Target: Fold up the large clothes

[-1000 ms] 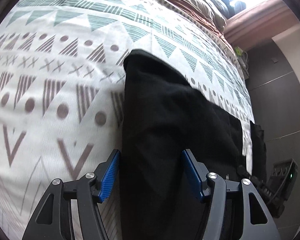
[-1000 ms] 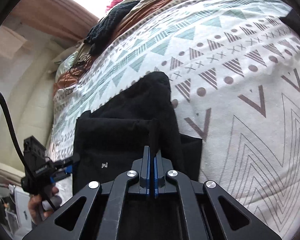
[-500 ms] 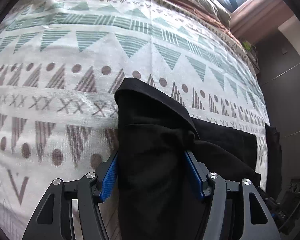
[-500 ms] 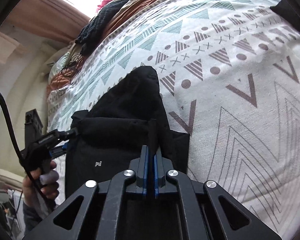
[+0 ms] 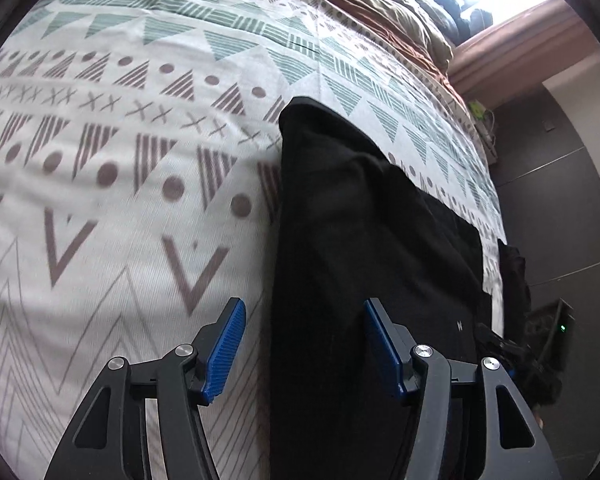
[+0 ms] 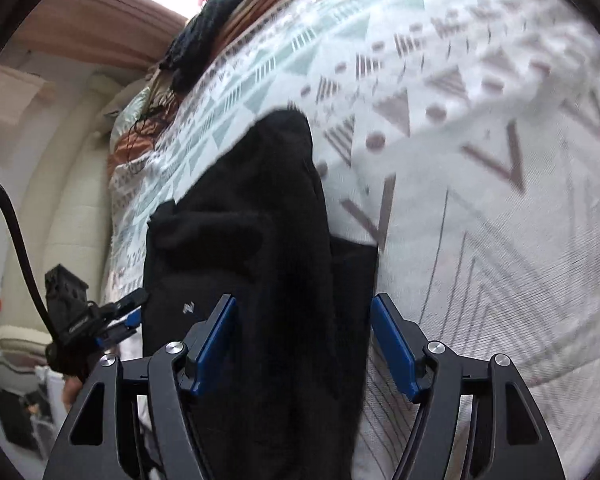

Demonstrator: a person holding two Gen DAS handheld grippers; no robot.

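Observation:
A black garment (image 5: 340, 240) lies folded lengthwise on the patterned bed cover (image 5: 120, 200), one narrow end pointing up the bed. My left gripper (image 5: 304, 344) hovers open over its near part. The fabric runs between the blue pads (image 5: 226, 344), and the left pad stands clear of it. In the right wrist view the same garment (image 6: 260, 220) passes between the jaws of my right gripper (image 6: 304, 344). Those jaws are opening, and their pads do not press on the cloth. The left gripper (image 6: 112, 320) shows at the garment's left edge, held by a hand.
Crumpled brown and beige bedding (image 5: 400, 20) and a black knitted item (image 6: 208, 28) lie at the head of the bed. The bed's edge drops to a dark floor (image 5: 560, 200) on the right. A black cable (image 6: 16, 240) hangs at the left.
My right gripper was shut on a fold of the black garment; its jaws now stand apart and the fold lies loose. The left gripper stayed open, moving forward and then back.

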